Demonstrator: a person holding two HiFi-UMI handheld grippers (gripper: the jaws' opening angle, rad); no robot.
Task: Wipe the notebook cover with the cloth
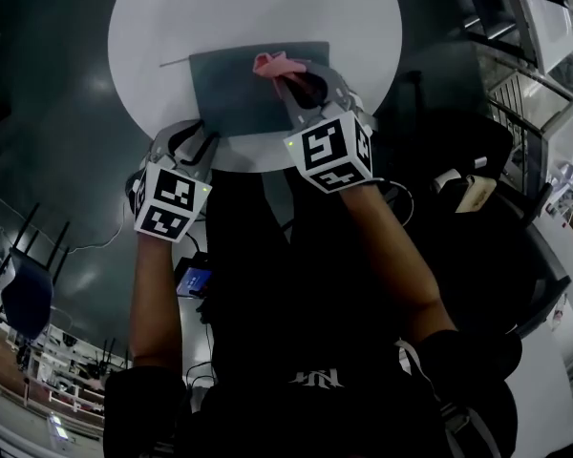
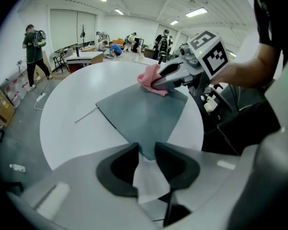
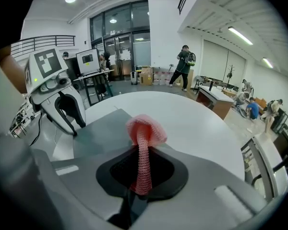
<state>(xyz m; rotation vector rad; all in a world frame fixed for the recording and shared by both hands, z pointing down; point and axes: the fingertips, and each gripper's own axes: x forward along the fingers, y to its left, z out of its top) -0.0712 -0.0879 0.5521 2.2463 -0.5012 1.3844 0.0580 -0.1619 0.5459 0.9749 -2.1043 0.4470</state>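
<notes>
Wiping looks under way: the right gripper (image 3: 143, 153) is clenched on the pink cloth (image 3: 145, 127), pressing it at the far edge of the grey notebook (image 1: 241, 98), which lies flat on the round white table (image 1: 167, 22). The left gripper (image 2: 146, 151) has its jaws apart, straddling the notebook's near corner. Most of the cover seems left to wipe.

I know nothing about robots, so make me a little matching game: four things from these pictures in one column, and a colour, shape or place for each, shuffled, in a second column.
Things:
1. cloth
2. notebook
3. table
4. left gripper

Descriptions:
A. white and round
B. its jaws stand either side of the notebook's near corner
C. pink
D. dark grey, lying flat on the table

Pairs: 1-C; 2-D; 3-A; 4-B
</notes>
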